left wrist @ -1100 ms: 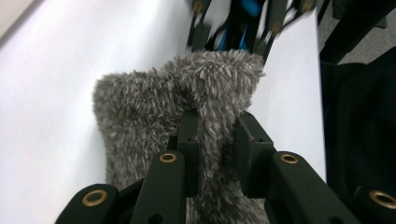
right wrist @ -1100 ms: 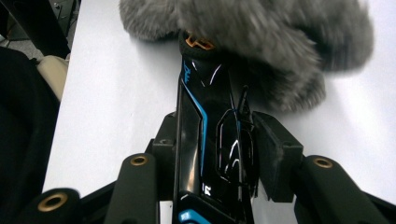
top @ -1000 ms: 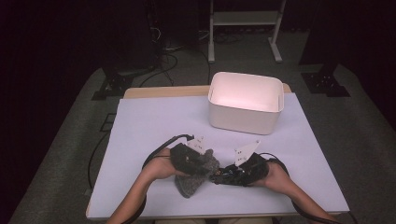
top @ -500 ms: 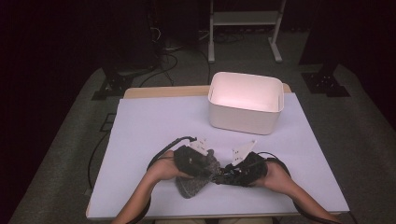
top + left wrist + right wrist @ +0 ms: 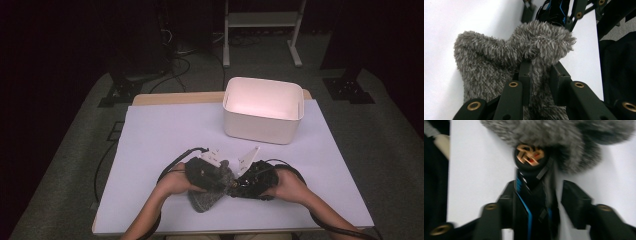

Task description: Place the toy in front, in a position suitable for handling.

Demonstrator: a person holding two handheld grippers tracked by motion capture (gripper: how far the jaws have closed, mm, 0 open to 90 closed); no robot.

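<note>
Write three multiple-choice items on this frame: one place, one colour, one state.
1. Where does the white bin stand?
A. far right part of the table
B. on the floor
C. against the person's left forearm

2. What colour is the fluffy fabric piece?
A. red
B. grey
C. yellow

3. What is the left hand-held gripper doing?
A. standing open above the bin
B. lying on the floor
C. clamping the fluffy fabric

Key:
1. A, the white bin stands on the table, far right.
2. B, the fluffy fabric piece is grey.
3. C, the left hand-held gripper pinches a fold.
</note>
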